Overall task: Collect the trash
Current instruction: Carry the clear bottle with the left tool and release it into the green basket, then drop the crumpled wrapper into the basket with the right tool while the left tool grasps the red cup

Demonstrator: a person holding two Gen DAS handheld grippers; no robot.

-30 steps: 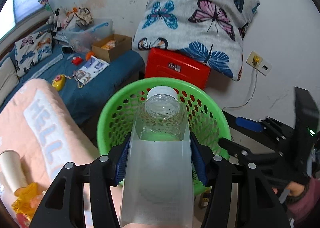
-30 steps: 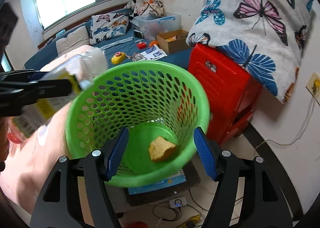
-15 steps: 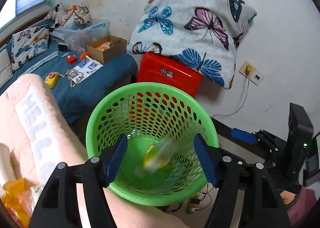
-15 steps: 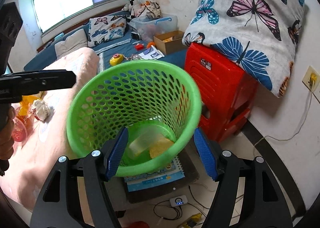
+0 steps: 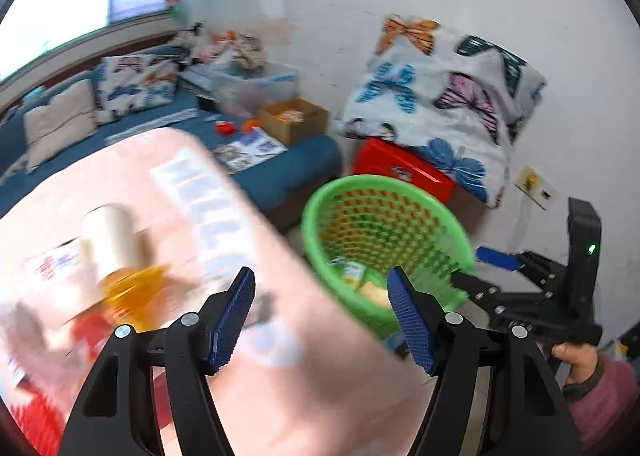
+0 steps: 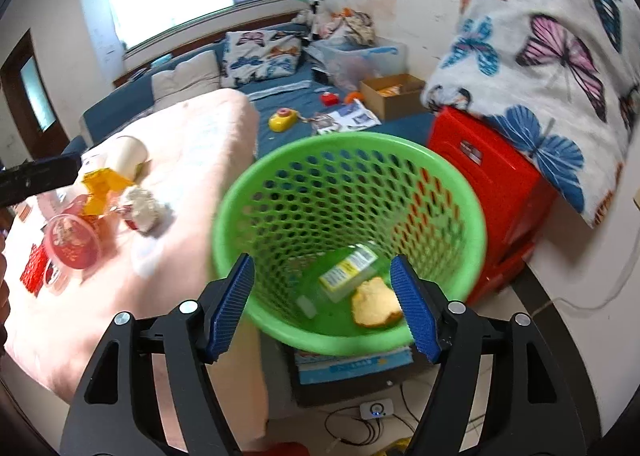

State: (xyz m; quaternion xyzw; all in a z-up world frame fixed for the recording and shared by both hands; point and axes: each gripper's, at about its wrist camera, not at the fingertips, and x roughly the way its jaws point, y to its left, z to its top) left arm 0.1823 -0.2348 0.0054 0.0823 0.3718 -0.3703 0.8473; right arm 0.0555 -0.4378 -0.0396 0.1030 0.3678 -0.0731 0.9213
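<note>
Left wrist view: left gripper (image 5: pixel 320 320), jaws apart and empty, faces the paper cup (image 5: pixel 109 242) lying left of the green basket (image 5: pixel 440 216); right gripper (image 6: pixel 323 306), likewise open and empty, is farther away.

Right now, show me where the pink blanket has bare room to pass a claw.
Bare: the pink blanket between the crumpled tissue and the green basket, and its near end toward the right claw. Crowded: the far-left patch, with paper cup, yellow wrapper and red-filled clear cup bunched together.
</note>
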